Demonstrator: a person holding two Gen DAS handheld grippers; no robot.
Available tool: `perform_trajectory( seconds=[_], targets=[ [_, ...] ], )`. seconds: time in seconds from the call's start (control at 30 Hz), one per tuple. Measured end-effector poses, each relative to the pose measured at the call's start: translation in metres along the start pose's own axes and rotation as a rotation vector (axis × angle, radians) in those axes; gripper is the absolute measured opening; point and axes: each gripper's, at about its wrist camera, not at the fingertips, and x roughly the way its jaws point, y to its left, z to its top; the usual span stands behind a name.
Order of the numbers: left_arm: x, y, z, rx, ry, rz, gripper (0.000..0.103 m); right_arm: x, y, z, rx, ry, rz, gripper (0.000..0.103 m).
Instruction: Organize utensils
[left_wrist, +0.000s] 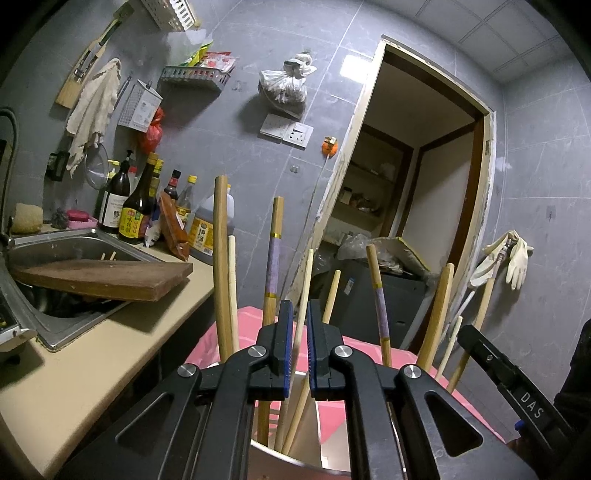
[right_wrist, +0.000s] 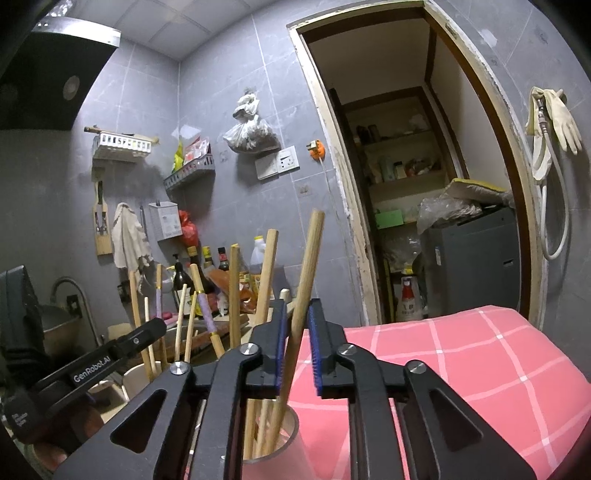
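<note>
The pink checked cloth covers the surface to the right of the beige table, which carries the sink, a board lying across it, and a row of bottles against the wall. On the cloth side stand two cups: a near cup under the right gripper, and a second cup under the left gripper. Both hold chopsticks standing roughly upright, handles fanning outward, their long axes near vertical with a slight lean. In the right view a thick chopstick runs up between the fingers, tilted a little right at the top, its lower end in the near cup; the fingers stand narrowly apart, the left pad close against it, and whether they actually pinch it cannot be told. In the left view a thin chopstick rises through the gap between the fingers, which are likewise narrowly apart; contact cannot be confirmed. Two banded chopsticks with purple sleeves and gilt rings stand among the plain ones. Judgement: these sticks are light, stiff and smooth, apt to pivot or slip in a loose pinch; hold is best taken on the upper shaft, clear of the neighbours, with the pads square across the stick and the lift made along its axis. The cups look light and may tip if a stick drags on the rim.
</note>
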Motion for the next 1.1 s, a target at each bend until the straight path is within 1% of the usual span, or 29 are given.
perform_trajectory(
  seconds=[0.07, 0.1, 0.17, 0.23, 0.33, 0.4, 0.47, 0.53, 0.6, 0.67, 0.7, 0.8, 0.83, 0.87, 0.9, 0.97, 1.1],
  targets=[
    [-0.003, 0.000, 0.000, 0.002, 0.000, 0.004, 0.008, -0.001, -0.001, 0.000, 0.002, -0.003, -0.001, 0.023],
    [-0.005, -0.001, 0.001, 0.004, -0.002, 0.004, 0.010, -0.001, -0.001, 0.000, 0.001, -0.005, -0.002, 0.023],
    [-0.008, -0.003, 0.001, 0.009, -0.006, 0.003, 0.020, -0.002, -0.001, 0.000, -0.003, -0.005, -0.007, 0.023],
    [-0.010, -0.005, 0.002, 0.013, -0.007, 0.007, 0.024, -0.003, -0.002, 0.000, -0.005, -0.007, -0.014, 0.024],
    [-0.012, -0.008, 0.003, 0.027, -0.001, 0.024, 0.024, -0.007, -0.005, 0.001, -0.001, -0.013, -0.028, 0.027],
    [-0.013, -0.011, 0.004, 0.037, 0.007, 0.037, 0.027, -0.010, -0.008, 0.002, 0.004, -0.019, -0.038, 0.035],
    [-0.015, -0.014, 0.004, 0.044, 0.012, 0.049, 0.038, -0.014, -0.011, 0.002, 0.011, -0.022, -0.043, 0.039],
    [-0.019, -0.017, 0.005, 0.050, 0.013, 0.060, 0.040, -0.019, -0.013, 0.005, 0.013, -0.027, -0.050, 0.042],
    [-0.022, -0.020, 0.005, 0.061, 0.017, 0.067, 0.042, -0.026, -0.016, 0.007, 0.018, -0.029, -0.053, 0.048],
    [-0.026, -0.024, 0.006, 0.073, 0.024, 0.077, 0.054, -0.033, -0.019, 0.009, 0.020, -0.033, -0.058, 0.052],
    [-0.028, -0.025, 0.005, 0.077, 0.026, 0.081, 0.056, -0.037, -0.021, 0.011, 0.018, -0.034, -0.062, 0.055],
    [-0.034, -0.032, 0.005, 0.095, 0.038, 0.090, 0.062, -0.049, -0.025, 0.014, 0.013, -0.029, -0.072, 0.057],
    [-0.037, -0.034, 0.004, 0.101, 0.043, 0.095, 0.065, -0.053, -0.026, 0.015, 0.011, -0.025, -0.075, 0.059],
    [-0.040, -0.037, 0.003, 0.106, 0.048, 0.096, 0.070, -0.057, -0.027, 0.016, 0.010, -0.022, -0.077, 0.065],
    [-0.042, -0.038, 0.003, 0.109, 0.051, 0.094, 0.071, -0.062, -0.028, 0.017, 0.011, -0.020, -0.079, 0.070],
    [-0.048, -0.042, 0.001, 0.116, 0.060, 0.089, 0.077, -0.073, -0.030, 0.018, 0.010, -0.014, -0.081, 0.071],
    [-0.060, -0.055, -0.004, 0.142, 0.088, 0.082, 0.082, -0.099, -0.037, 0.019, 0.008, 0.006, -0.089, 0.077]
  ],
)
